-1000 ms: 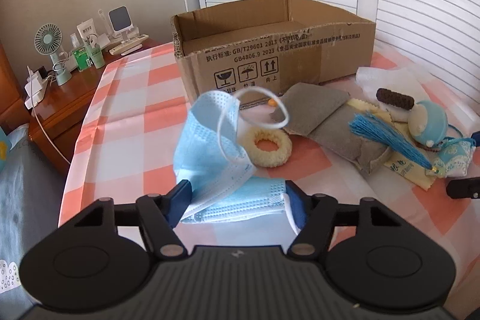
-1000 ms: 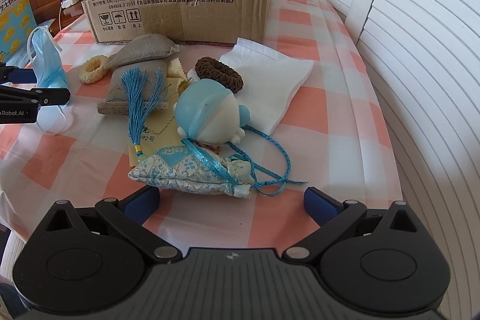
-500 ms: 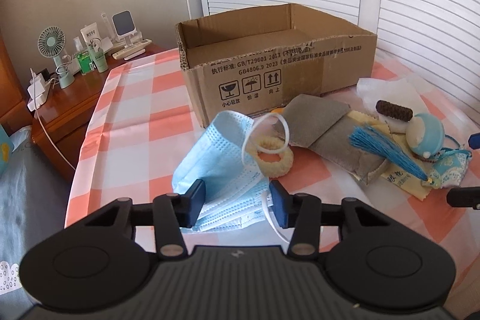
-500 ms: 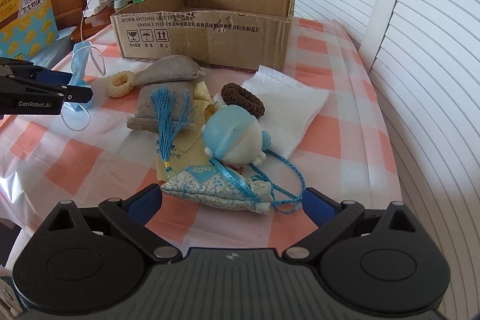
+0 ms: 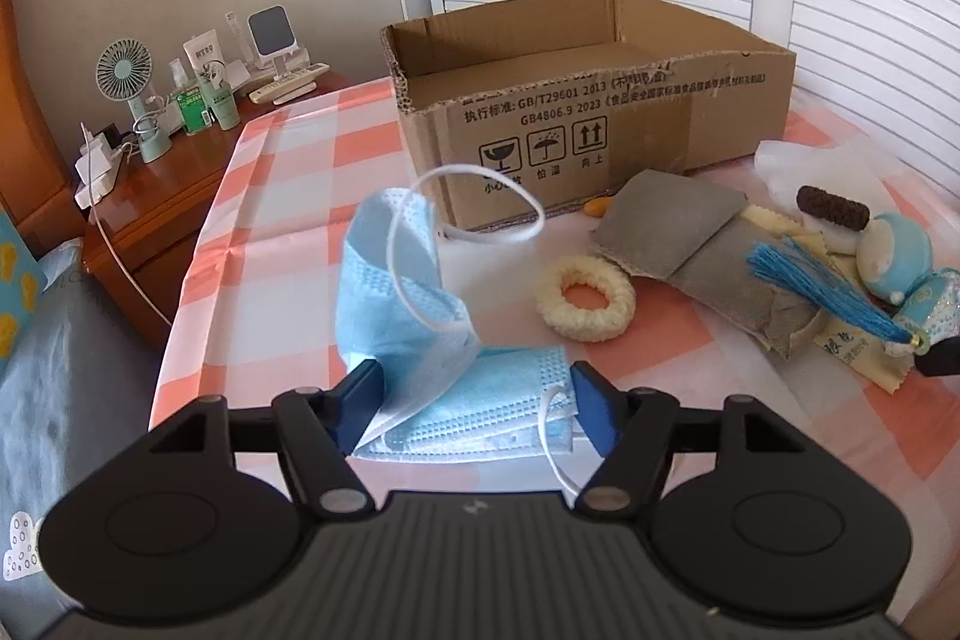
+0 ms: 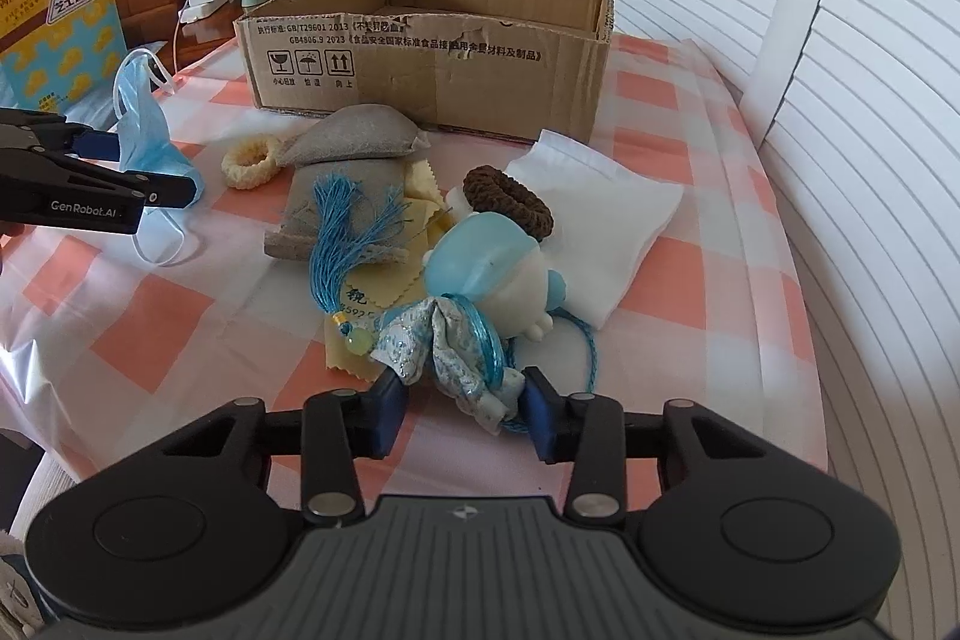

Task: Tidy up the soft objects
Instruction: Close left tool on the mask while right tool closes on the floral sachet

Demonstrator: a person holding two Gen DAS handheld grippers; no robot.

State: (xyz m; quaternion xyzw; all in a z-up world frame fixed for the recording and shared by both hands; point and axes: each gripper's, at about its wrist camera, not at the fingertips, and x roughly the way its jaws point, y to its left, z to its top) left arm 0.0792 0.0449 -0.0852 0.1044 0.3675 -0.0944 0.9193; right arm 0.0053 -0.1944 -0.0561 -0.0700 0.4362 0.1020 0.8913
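Both grippers at soft items on the checked counter — mask on the left, sachet on the right.

Blue face mask (image 5: 420, 334) is crumpled, one half folded up, white ear loop arcing above it, lower half flat on the counter (image 5: 282, 196) near the front-left edge. Left gripper (image 5: 477, 409) is wide open, its fingers either side of the mask — left finger touching the fabric, no real squeeze visible. Blue-and-silver sachet (image 6: 447, 346) with blue cord lies bunched in front of the blue plush toy (image 6: 492, 268), touching it. Right gripper (image 6: 461, 415) is partly closed around the sachet, both fingers against its fabric; cannot tell if it is lifted. Cardboard box (image 6: 432, 40) sits open behind the pile, with cream scrunchie (image 5: 585, 289), grey pouches (image 5: 678, 226) and blue tassel (image 6: 342, 226) between.
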